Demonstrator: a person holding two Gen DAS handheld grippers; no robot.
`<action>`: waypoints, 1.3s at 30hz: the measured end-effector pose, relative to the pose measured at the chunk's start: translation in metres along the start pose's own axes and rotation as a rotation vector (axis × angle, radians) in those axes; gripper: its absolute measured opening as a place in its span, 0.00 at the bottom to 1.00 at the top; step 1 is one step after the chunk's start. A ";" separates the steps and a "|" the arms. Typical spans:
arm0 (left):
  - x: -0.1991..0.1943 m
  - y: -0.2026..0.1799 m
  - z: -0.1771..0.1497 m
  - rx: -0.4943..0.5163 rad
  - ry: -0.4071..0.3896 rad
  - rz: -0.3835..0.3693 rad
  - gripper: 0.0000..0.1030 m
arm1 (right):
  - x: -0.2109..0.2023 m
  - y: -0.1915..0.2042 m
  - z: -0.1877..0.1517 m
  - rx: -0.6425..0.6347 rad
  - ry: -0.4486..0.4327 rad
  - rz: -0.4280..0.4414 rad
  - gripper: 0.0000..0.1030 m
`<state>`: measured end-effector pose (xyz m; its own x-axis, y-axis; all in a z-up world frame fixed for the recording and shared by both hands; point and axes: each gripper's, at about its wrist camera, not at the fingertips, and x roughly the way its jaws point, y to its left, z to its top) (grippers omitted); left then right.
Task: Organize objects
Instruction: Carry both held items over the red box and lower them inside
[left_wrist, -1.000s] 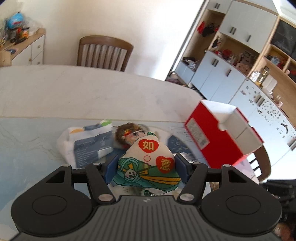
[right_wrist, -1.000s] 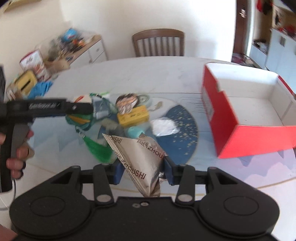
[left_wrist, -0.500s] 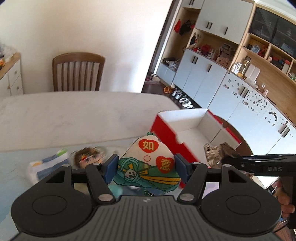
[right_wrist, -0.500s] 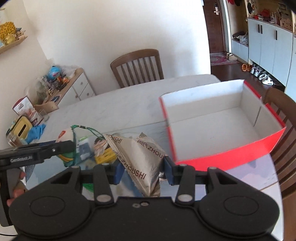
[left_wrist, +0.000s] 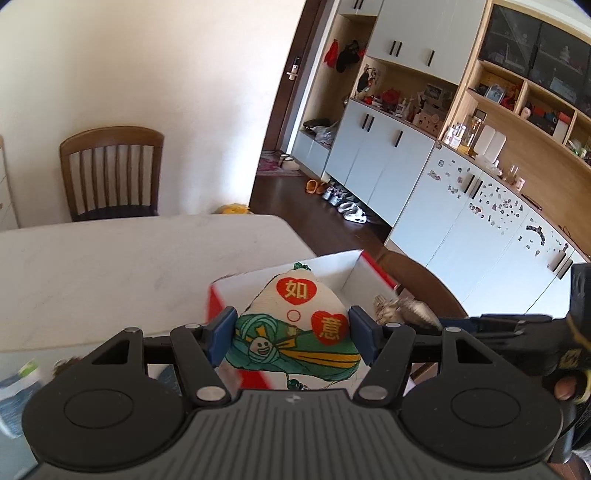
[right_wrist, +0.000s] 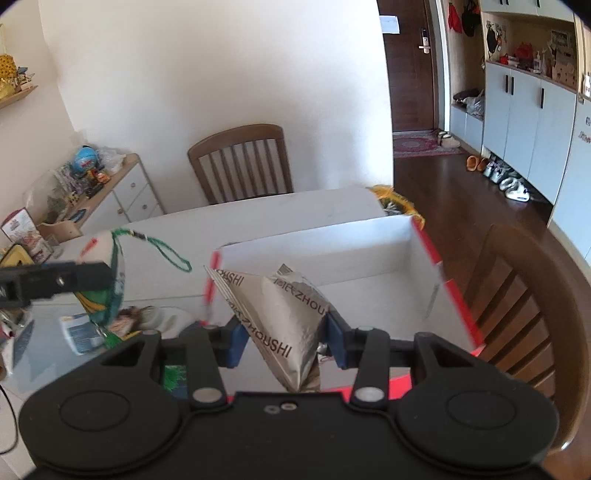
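Two packed hands met over one box. Left wrist view: the left hand-held gripper (left_wrist: 293, 334) clamped a soft, pyramid-shaped cloth sachet (left_wrist: 295, 321), printed with red hearts, above the red box (left_wrist: 354, 273) on the pale marbled surface (left_wrist: 110, 266).

Right wrist view: the right hand-held gripper (right_wrist: 284, 338) pinched a crinkly foil pouch (right_wrist: 284, 317) over the box's white cardboard interior (right_wrist: 369, 295). Judged risk: the sachet's dangling green cord (right_wrist: 166, 254) could snag the rim, or the grippers could collide.
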<state>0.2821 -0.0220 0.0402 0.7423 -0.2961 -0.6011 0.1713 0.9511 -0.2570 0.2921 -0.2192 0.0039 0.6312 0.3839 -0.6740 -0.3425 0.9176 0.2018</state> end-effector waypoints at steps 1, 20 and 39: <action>0.007 -0.007 0.005 0.003 0.003 0.002 0.63 | 0.003 -0.007 0.002 -0.003 0.004 -0.004 0.42; 0.164 -0.043 0.005 0.083 0.226 0.066 0.63 | 0.078 -0.042 0.003 -0.318 0.156 -0.027 0.42; 0.244 -0.029 -0.023 0.124 0.478 0.117 0.65 | 0.155 -0.015 -0.029 -0.546 0.365 -0.021 0.42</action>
<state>0.4437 -0.1237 -0.1167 0.3863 -0.1659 -0.9073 0.2017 0.9751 -0.0924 0.3752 -0.1768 -0.1244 0.3978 0.2187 -0.8910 -0.6975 0.7030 -0.1388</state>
